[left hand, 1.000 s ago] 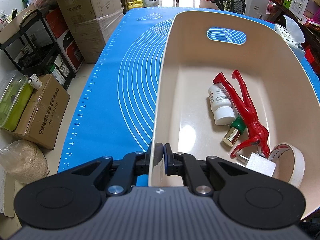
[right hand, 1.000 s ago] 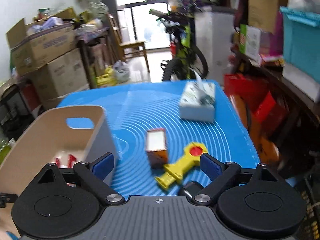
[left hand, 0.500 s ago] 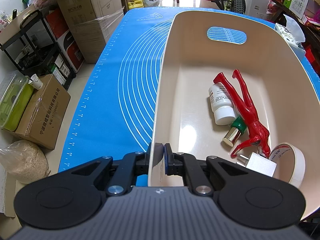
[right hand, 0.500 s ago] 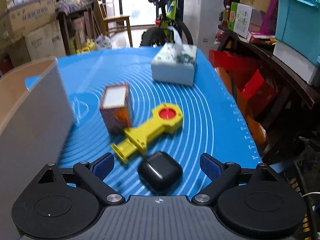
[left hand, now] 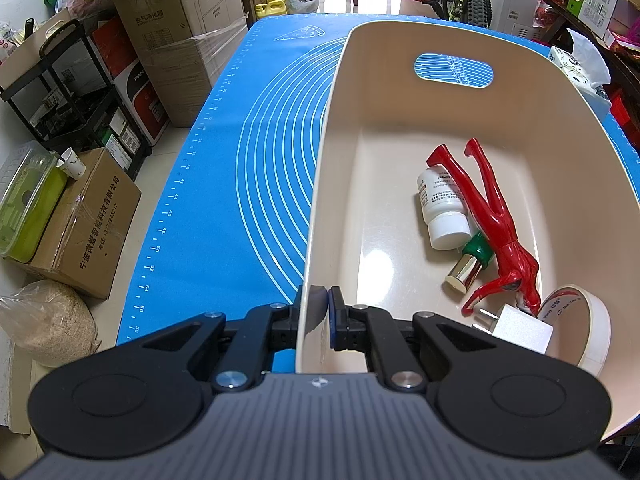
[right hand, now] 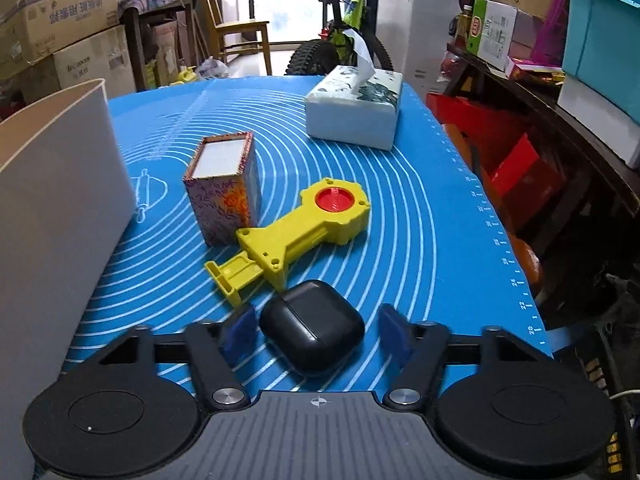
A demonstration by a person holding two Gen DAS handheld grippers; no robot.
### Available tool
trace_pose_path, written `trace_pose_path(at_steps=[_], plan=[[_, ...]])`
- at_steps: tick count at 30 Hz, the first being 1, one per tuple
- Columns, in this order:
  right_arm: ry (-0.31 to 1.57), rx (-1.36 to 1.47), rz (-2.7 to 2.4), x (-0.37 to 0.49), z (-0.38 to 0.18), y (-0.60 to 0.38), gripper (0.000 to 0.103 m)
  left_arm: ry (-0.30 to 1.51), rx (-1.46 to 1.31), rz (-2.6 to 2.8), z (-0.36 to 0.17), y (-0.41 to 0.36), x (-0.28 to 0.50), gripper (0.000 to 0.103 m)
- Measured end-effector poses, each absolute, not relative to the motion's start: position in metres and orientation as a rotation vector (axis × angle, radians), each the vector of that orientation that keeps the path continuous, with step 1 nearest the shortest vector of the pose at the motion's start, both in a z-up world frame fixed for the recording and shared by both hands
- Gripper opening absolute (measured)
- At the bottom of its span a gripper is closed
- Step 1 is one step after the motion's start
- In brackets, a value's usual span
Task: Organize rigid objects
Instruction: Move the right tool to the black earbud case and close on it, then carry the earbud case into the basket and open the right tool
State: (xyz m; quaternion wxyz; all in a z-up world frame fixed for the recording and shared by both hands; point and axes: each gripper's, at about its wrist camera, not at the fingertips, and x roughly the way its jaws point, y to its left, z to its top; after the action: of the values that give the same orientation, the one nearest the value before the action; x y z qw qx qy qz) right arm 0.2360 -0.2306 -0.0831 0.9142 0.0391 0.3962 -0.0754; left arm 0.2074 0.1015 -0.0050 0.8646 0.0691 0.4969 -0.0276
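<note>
My left gripper (left hand: 320, 312) is shut on the near rim of a cream bin (left hand: 324, 184). In the bin lie a red figure (left hand: 492, 216), a white bottle (left hand: 442, 208), a small gold-capped bottle (left hand: 468, 268), a white plug (left hand: 520, 330) and a tape roll (left hand: 588, 332). My right gripper (right hand: 316, 332) is open, its blue pads on either side of a black earbud case (right hand: 312, 326) on the blue mat (right hand: 420, 240). Beyond it lie a yellow toy tool (right hand: 300, 236) and a patterned box (right hand: 224, 188).
A tissue box (right hand: 356, 108) stands at the mat's far end. The bin's grey outer wall (right hand: 52, 216) rises on the left in the right wrist view. Cardboard boxes (left hand: 80, 220) and shelves stand on the floor to the left; red crates (right hand: 516, 168) to the right.
My right gripper has dropped low and forward to the mat, and its fingers have narrowed around the black case. The left gripper and bin have not moved.
</note>
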Motion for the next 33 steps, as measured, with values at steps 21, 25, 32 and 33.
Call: trace_pose_path(at_steps=[21,25,32,33], plan=[[0.659,0.087,-0.207,0.220,-0.024,-0.219,0.058,1.043,0.147,-0.056,-0.005,0.102,0.207,0.011],[0.576,0.089,-0.170,0.210,0.004,-0.201,0.058,1.043,0.146,-0.057,-0.005,0.102,0.207,0.011],[0.477,0.076,-0.064,0.196,0.036,-0.164,0.058,1.043,0.148,-0.057,-0.005,0.103,0.207,0.011],[0.471,0.073,-0.048,0.197,0.038,-0.159,0.058,1.043,0.148,-0.057,-0.005,0.103,0.207,0.011]])
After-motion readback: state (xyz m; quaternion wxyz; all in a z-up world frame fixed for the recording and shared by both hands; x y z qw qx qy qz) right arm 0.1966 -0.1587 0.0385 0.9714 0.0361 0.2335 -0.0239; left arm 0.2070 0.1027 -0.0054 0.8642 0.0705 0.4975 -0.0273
